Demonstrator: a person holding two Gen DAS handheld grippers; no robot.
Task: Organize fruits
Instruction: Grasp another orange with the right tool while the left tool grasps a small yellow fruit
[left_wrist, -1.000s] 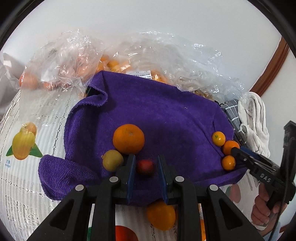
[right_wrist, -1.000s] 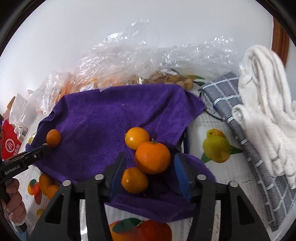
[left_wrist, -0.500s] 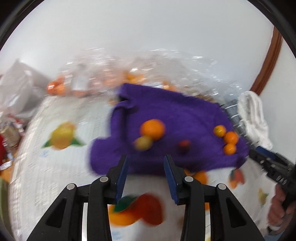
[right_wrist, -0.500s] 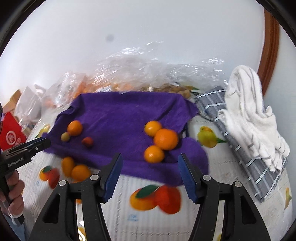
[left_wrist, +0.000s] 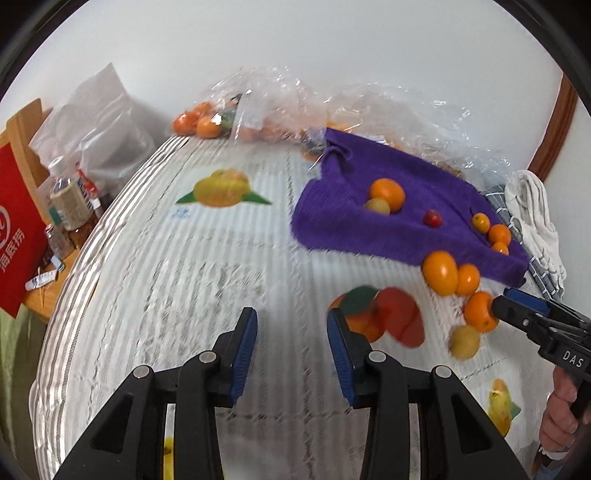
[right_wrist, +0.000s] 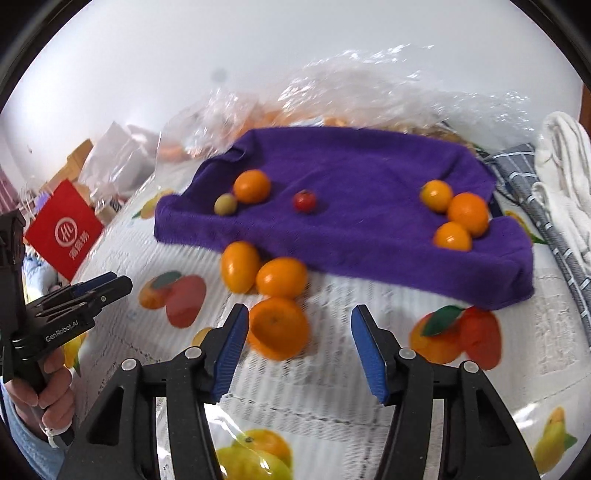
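1. The right hand-held gripper (right_wrist: 299, 341), jaws wide and empty, hovers over a round orange mandarin (right_wrist: 279, 328) lying on the fruit-printed surface (right_wrist: 325, 391), just off the purple terry towel (right_wrist: 351, 221) (two more oranges touch beside it).
2. The left hand-held gripper (left_wrist: 291, 345) is wide, empty, above bare surface.
3. A second ago it sat close around the small red fruit (left_wrist: 432, 218), which now lies alone on the towel, and both grippers have drawn back.
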